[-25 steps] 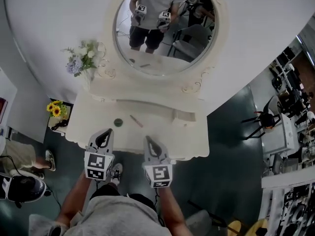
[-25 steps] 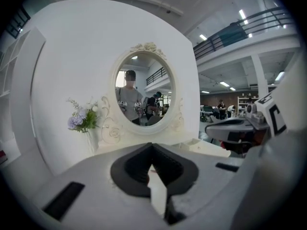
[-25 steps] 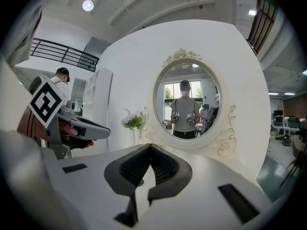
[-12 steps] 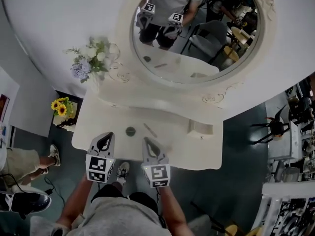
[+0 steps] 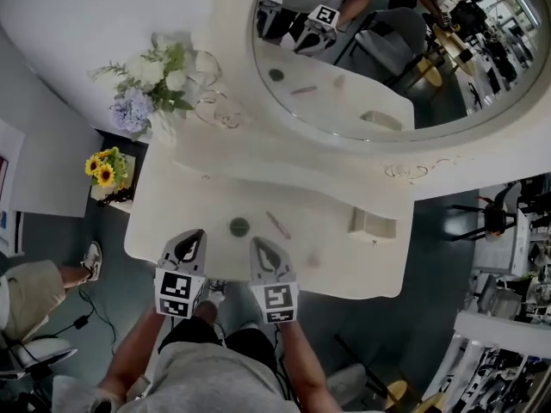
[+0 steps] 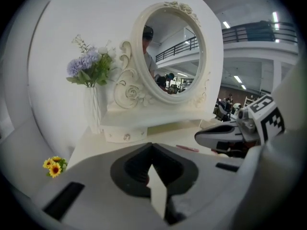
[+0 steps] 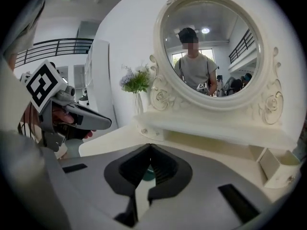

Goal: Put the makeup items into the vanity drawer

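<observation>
In the head view the left gripper (image 5: 194,234) and the right gripper (image 5: 256,243) hang side by side over the front edge of the white vanity top (image 5: 164,231), both pointing toward twelve o'clock; each carries a marker cube (image 5: 176,292) printed with black-and-white square patterns. Both tongs are closed tip to tip with nothing gripped; in the right gripper view a sliver of teal shows just past the meeting tips. The round dark-green compact (image 5: 239,226) lies on the top just ahead of the left gripper, at its one o'clock. The pink stick (image 5: 278,224) lies slantwise near the compact at its three o'clock, and at one o'clock from the right gripper. A pale small item (image 5: 314,259), too faint to identify, sits at three o'clock from the right gripper. The small drawer (image 5: 372,224) stands pulled open toward the vanity's right end, at three o'clock from the stick and well apart from it. The oval mirror (image 5: 405,67) rises at twelve o'clock, reflecting grippers, compact and stick. A vase of flowers (image 5: 155,80), white and lilac, stands at ten o'clock, and sunflowers (image 5: 102,172) sit at nine o'clock, beyond the vanity's left edge.
</observation>
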Motion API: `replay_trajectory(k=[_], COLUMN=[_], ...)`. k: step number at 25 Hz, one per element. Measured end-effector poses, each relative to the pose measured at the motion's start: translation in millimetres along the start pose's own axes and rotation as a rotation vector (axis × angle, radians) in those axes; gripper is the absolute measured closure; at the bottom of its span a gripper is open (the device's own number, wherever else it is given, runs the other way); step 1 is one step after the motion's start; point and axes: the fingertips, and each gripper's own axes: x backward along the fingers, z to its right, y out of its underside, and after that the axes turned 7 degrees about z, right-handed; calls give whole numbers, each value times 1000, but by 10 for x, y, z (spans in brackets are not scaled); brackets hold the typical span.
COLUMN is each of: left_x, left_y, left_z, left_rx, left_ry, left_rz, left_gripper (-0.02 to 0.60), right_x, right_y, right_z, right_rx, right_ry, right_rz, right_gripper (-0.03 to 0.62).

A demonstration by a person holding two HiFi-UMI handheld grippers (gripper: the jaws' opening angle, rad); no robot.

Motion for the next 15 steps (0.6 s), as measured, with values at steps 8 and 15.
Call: replay_trajectory(k=[8,15], left_x=[-211,-312], left_y=[251,293], left_z=[-164,-189], left_rx=[39,45], left_ry=[1,4], left_rz=[-63,-83], left_gripper=[581,581], right_x=[-300,-555], right_y=[341,609], right_z=[10,-98], right_rx=[19,153], right_ry=[-55,-165], right_rz=[-106,-236], right_gripper=[580,456])
